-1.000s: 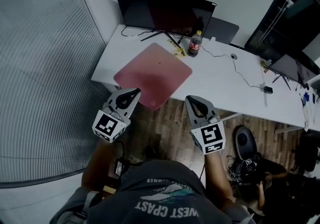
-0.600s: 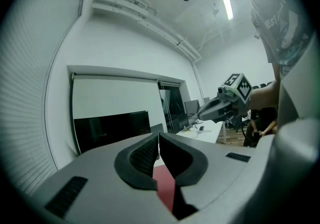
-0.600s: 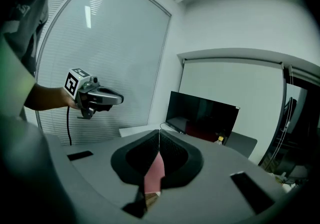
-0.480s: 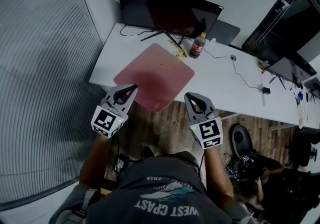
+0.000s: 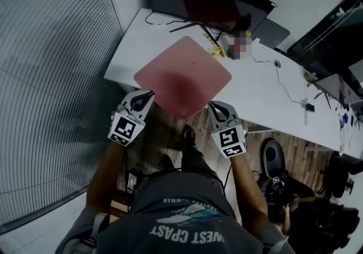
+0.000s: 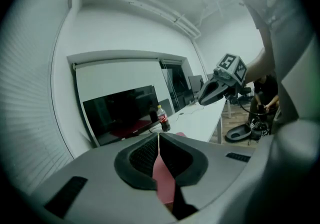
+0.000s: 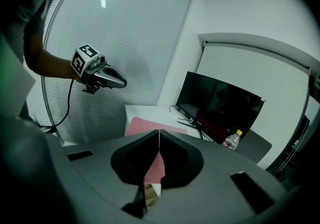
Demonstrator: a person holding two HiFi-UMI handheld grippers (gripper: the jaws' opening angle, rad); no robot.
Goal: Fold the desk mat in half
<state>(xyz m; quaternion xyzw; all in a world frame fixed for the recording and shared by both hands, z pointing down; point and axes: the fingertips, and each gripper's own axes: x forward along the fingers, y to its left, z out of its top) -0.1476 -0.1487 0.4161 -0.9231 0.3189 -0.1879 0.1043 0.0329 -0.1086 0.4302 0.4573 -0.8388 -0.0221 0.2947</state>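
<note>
A pink desk mat (image 5: 184, 74) lies flat and turned at an angle on the white desk (image 5: 255, 97), its near corner reaching past the front edge. My left gripper (image 5: 148, 94) hovers just off the mat's near-left edge, jaws shut and empty. My right gripper (image 5: 211, 105) hangs at the near-right edge, also shut with nothing held. In the left gripper view the closed jaws (image 6: 159, 140) show the mat (image 6: 164, 180) below them. The right gripper view has the mat (image 7: 145, 125) ahead of its closed jaws (image 7: 159, 138).
A dark monitor (image 5: 210, 0) stands at the back of the desk, with a bottle (image 6: 163, 119) beside its foot. Cables (image 5: 283, 80) run across the desk's right half. Window blinds (image 5: 51, 77) close off the left. A black round object (image 5: 277, 159) sits on the wooden floor.
Both grippers have sunk and moved forward toward the mat's near edges. The head view has shifted closer over the desk. The jaws stay closed.
</note>
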